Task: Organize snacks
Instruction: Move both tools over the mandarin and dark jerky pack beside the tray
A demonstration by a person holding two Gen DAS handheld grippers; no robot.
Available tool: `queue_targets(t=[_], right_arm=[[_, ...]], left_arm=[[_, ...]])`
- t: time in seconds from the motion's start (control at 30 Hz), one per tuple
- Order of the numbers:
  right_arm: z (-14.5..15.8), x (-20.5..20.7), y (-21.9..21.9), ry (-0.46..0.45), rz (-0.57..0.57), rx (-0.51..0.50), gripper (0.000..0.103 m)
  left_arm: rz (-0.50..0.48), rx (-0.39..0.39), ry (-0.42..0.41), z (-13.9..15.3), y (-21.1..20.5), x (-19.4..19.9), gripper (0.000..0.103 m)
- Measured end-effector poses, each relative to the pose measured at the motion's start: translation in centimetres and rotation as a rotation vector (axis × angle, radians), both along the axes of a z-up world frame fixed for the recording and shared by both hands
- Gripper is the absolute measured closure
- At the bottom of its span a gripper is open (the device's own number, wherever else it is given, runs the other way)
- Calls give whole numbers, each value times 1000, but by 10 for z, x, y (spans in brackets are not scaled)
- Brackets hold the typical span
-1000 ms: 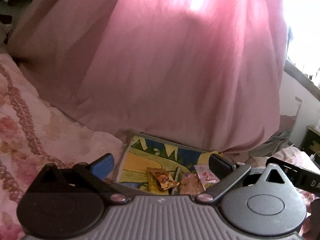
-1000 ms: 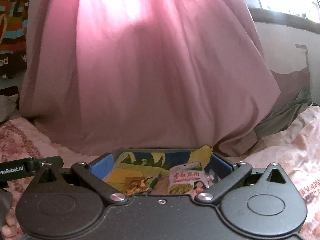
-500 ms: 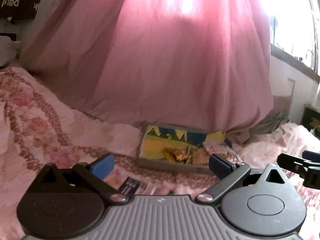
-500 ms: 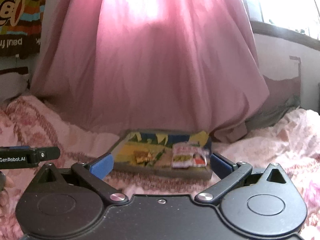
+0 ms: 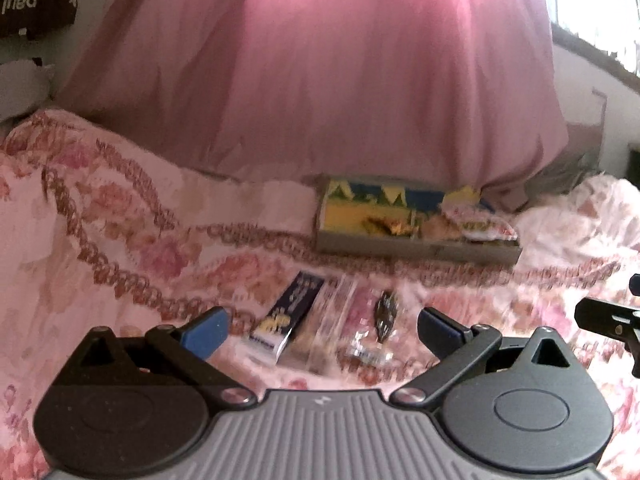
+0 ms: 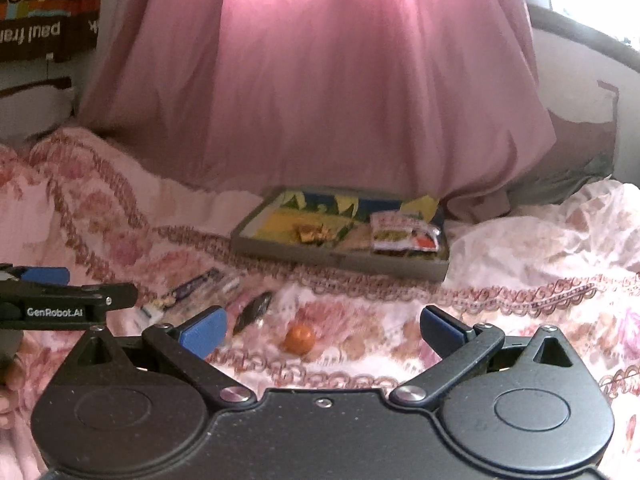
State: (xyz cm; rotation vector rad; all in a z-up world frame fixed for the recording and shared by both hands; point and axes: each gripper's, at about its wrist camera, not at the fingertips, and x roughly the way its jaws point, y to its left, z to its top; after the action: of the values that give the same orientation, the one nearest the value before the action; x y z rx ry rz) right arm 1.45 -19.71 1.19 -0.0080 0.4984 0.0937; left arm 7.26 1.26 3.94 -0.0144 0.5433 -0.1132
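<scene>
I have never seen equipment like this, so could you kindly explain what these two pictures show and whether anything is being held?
Each picture comes from a camera mounted on a hand-held two-finger gripper, looking forward along its blue-tipped fingers. One view belongs to the left gripper, the other to the right gripper; a person carries one in each hand. Both stand open and hold nothing. Below them is a flowered bedspread. On it sits a shallow tray containing snack packets, including a white packet. Nearer lie loose snacks: a dark blue packet, some clear wrappers and a small orange ball. A pink curtain hangs behind.
</scene>
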Motion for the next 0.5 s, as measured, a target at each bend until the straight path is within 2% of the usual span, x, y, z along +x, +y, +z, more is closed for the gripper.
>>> queue_targets(t=[0.17, 0.5], right_arm=[[-10, 2, 8, 37, 18, -28, 1], [-23, 11, 12, 103, 23, -9, 1]], left_arm=[[8, 20, 18, -7, -1, 0, 0], [22, 53, 48, -12, -3, 5, 0]])
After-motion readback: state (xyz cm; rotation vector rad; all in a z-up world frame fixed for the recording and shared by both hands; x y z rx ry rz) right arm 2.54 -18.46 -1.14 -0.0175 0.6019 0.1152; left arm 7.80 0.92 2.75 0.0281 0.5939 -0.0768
